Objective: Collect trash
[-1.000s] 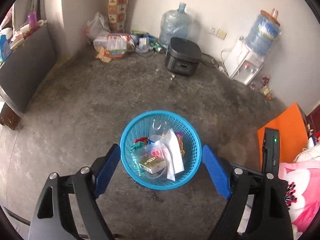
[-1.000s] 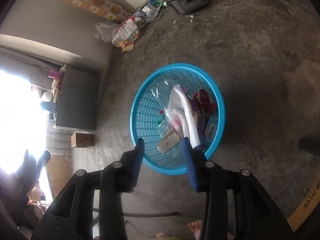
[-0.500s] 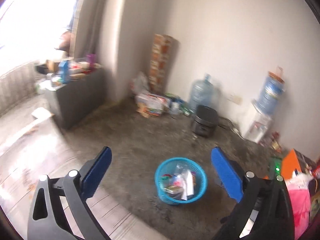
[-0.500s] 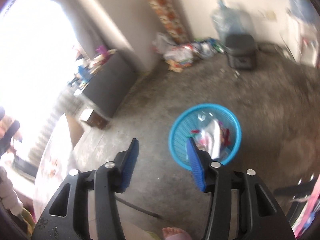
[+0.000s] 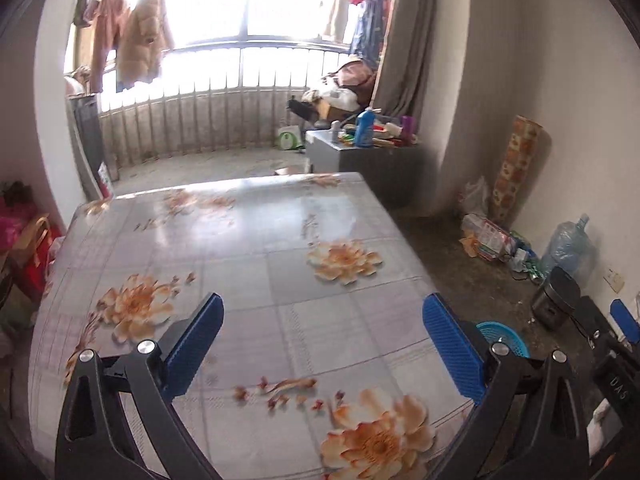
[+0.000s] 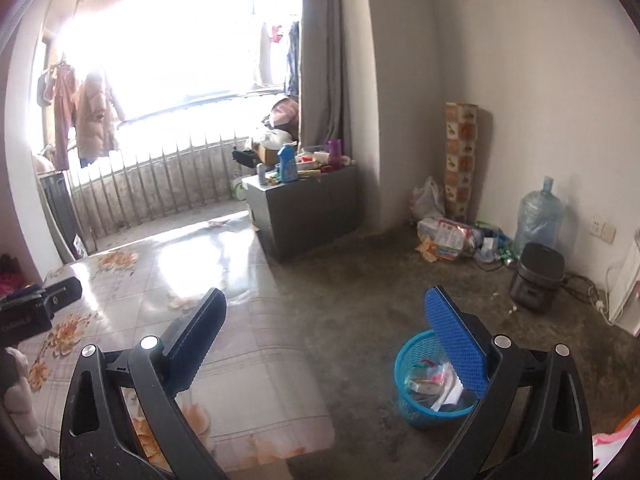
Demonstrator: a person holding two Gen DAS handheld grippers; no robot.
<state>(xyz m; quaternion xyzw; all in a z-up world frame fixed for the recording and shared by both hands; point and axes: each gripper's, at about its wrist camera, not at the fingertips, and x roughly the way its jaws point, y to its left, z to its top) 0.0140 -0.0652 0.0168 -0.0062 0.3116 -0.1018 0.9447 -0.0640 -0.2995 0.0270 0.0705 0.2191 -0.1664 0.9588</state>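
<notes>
Right wrist: both tools [image 6: 324, 332] [image 5: 322, 340] agape; basket [image 6: 404, 364] apparently holds trash.

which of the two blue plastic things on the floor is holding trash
The blue mesh basket, near the right gripper: wrappers lie inside it. The water jug by the wall looks empty.

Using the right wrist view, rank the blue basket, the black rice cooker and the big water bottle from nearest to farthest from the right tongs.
1. Blue basket, on the floor just behind the right tongs' right finger, trash inside.
2. Black rice cooker, farther back on the right, near the wall.
3. Big water bottle, behind the cooker, against the wall.
</notes>
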